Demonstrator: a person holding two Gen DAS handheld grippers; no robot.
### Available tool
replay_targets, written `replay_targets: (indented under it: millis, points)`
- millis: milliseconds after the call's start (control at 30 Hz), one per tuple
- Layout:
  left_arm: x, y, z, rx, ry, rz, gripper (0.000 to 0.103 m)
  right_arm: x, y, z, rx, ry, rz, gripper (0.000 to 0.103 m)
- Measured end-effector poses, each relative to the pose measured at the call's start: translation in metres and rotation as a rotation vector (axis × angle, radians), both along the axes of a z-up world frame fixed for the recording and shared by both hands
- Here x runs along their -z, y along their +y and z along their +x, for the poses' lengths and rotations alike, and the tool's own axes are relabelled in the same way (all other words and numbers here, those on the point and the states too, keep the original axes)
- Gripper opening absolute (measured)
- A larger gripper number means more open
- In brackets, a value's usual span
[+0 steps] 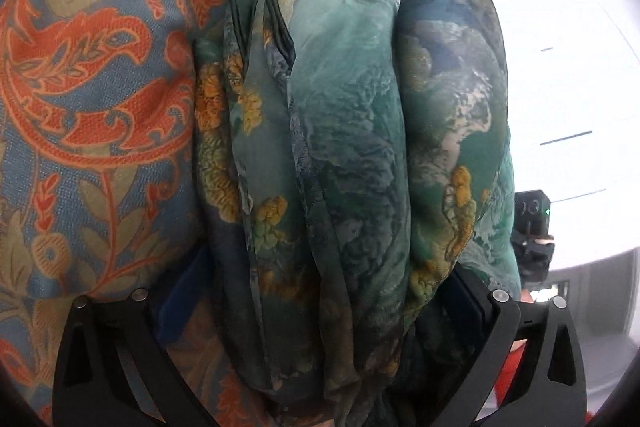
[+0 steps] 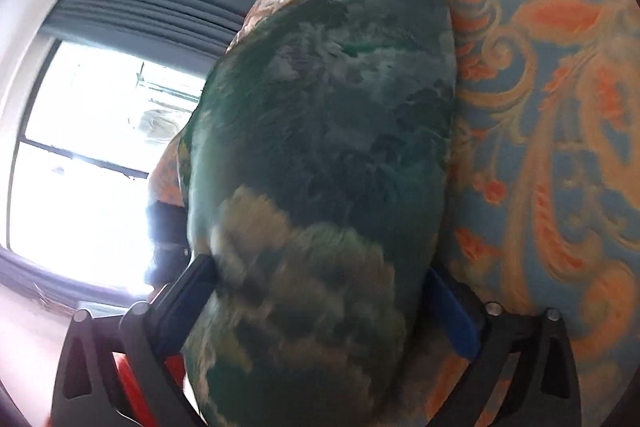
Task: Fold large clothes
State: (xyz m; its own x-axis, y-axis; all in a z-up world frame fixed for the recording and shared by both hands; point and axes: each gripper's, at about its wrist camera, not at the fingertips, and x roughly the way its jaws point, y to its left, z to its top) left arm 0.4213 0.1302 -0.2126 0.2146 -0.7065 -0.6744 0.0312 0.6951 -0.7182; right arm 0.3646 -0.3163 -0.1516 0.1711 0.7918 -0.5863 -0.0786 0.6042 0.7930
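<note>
Left claw (image 1: 320, 291): I read it as clenched on the green garment (image 1: 340, 147); a thick bundle of folds fills the gap between the two fingers, which stand wide apart around it.
Left claw fingers: the blue pad of the left finger (image 1: 180, 291) is just visible at the edge of the cloth; the right finger is mostly covered by cloth.
Right claw (image 2: 320, 307): I read it as clenched on the same green garment (image 2: 328, 147); cloth bulges between both blue pads (image 2: 452, 315). This view is blurred.
Green garment, location: held bunched in both claws, several layered folds with a dark piped hem (image 1: 276, 15) at the far end, lying against the patterned cloth.
Patterned cloth (image 1: 88, 87): orange and blue paisley surface, left of the garment in the left view, right of it in the right view (image 2: 552, 107).
Window (image 2: 88, 155): bright, at left in the right view, with a grey curtain (image 2: 152, 3) above.
Other device (image 1: 534, 239): black, at right in the left view.
</note>
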Motion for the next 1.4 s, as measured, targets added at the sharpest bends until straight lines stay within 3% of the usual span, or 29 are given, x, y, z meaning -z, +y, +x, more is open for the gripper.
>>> replay_targets:
  millis: [33, 67, 167, 233, 300, 467, 633, 733, 800, 900, 967, 1033, 1067, 1133, 1167, 1233, 1333, 1400]
  points:
    - [-0.001, -0.002, 0.0, 0.002, -0.001, 0.014, 0.097, 0.004, 0.004, 0.003, 0.002, 0.007, -0.013, 0.102]
    - [-0.005, -0.005, -0.004, 0.008, -0.01, 0.021, 0.08, 0.003, 0.011, 0.005, -0.002, -0.01, -0.062, 0.101]
    - [-0.03, -0.018, -0.008, 0.028, -0.071, 0.116, 0.061, -0.026, 0.044, -0.01, -0.049, -0.204, -0.313, 0.095]
    - [-0.046, -0.02, -0.017, 0.037, -0.127, 0.149, 0.057, -0.045, 0.066, -0.025, -0.086, -0.315, -0.43, 0.093]
    - [-0.059, -0.021, -0.026, 0.041, -0.173, 0.148, 0.055, -0.065, 0.082, -0.043, -0.098, -0.421, -0.486, 0.092]
    - [-0.097, -0.016, -0.038, 0.039, -0.276, 0.124, 0.055, -0.11, 0.095, -0.075, -0.1, -0.616, -0.499, 0.091]
    - [-0.145, -0.028, 0.001, 0.029, -0.393, 0.128, 0.055, -0.153, 0.082, -0.056, -0.059, -0.712, -0.456, 0.091]
    - [-0.147, -0.05, 0.035, 0.034, -0.424, 0.156, 0.055, -0.161, 0.071, -0.018, -0.029, -0.692, -0.407, 0.091]
    - [-0.133, -0.055, 0.055, 0.035, -0.399, 0.157, 0.057, -0.158, 0.049, 0.005, -0.011, -0.647, -0.366, 0.091]
    - [-0.094, -0.054, 0.088, 0.023, -0.282, 0.172, 0.067, -0.129, 0.026, 0.04, 0.007, -0.527, -0.324, 0.092]
    - [-0.051, -0.052, 0.103, -0.034, -0.152, 0.197, 0.083, -0.099, 0.02, 0.061, 0.009, -0.412, -0.313, 0.092]
    - [-0.033, -0.038, 0.101, -0.097, -0.12, 0.119, 0.095, -0.059, 0.012, 0.075, 0.025, -0.256, -0.312, 0.101]
    - [-0.033, -0.03, 0.096, -0.114, -0.123, 0.059, 0.096, -0.039, 0.003, 0.079, 0.054, -0.172, -0.292, 0.103]
    - [-0.046, -0.017, 0.084, -0.112, -0.159, 0.04, 0.096, -0.028, -0.016, 0.073, 0.109, -0.132, -0.181, 0.103]
    - [-0.06, -0.01, 0.077, -0.108, -0.207, 0.102, 0.095, -0.028, -0.028, 0.068, 0.13, -0.127, -0.126, 0.103]
    - [-0.087, -0.003, 0.061, -0.1, -0.328, 0.269, 0.095, -0.037, -0.048, 0.058, 0.153, -0.142, -0.119, 0.103]
    - [-0.127, -0.01, 0.019, -0.072, -0.529, 0.521, 0.097, -0.068, -0.076, 0.035, 0.197, -0.249, -0.29, 0.103]
    - [-0.146, -0.024, -0.016, -0.073, -0.664, 0.676, 0.099, -0.107, -0.08, 0.003, 0.201, -0.412, -0.485, 0.103]
